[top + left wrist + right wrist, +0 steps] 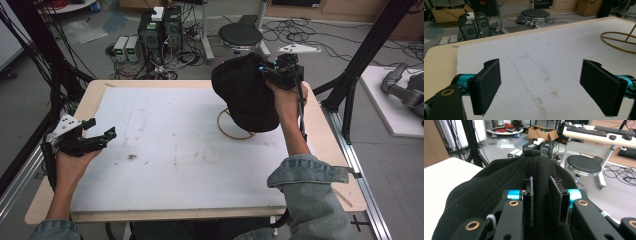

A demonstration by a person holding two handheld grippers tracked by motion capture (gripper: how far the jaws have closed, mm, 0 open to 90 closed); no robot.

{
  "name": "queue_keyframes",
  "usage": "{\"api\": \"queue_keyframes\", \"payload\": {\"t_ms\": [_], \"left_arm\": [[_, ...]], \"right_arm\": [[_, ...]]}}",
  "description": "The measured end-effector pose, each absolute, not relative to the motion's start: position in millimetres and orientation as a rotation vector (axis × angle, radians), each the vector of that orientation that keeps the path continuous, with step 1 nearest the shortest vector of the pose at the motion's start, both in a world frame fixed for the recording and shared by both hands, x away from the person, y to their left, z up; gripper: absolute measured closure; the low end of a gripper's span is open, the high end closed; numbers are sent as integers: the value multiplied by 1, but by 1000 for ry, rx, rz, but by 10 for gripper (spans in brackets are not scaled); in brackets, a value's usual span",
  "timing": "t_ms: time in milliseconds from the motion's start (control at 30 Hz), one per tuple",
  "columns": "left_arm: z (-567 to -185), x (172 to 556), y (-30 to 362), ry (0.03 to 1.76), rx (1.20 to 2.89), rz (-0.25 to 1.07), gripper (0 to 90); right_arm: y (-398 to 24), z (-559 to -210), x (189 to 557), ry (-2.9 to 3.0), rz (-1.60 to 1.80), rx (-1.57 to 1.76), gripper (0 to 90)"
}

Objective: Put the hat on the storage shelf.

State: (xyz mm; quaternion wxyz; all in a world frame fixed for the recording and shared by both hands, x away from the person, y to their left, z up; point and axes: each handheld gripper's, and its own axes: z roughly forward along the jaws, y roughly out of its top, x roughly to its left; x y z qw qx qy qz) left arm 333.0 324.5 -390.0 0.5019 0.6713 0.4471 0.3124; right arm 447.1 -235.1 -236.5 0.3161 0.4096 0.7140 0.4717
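Hat [245,92]: black, soft fabric, small button at its crown (clear in the right gripper view); held up off the table.
Stand [234,131]: gold wire ring base lying on the white board, under the hat.

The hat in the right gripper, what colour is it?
Plain black; the hat shows best in the right gripper view, pinched by the right gripper.

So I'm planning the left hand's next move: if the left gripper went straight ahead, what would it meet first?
Probably nothing at first: the left gripper points across bare white board; the gold wire stand lies off to one side.
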Motion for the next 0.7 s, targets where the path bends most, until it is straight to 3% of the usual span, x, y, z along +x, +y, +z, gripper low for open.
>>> {"api": "queue_keyframes", "payload": {"t_ms": [700], "left_arm": [[-389,333,324,1076,1627,752,174]], "right_arm": [[-257,-233,433,1814,1259,1100,550]]}}
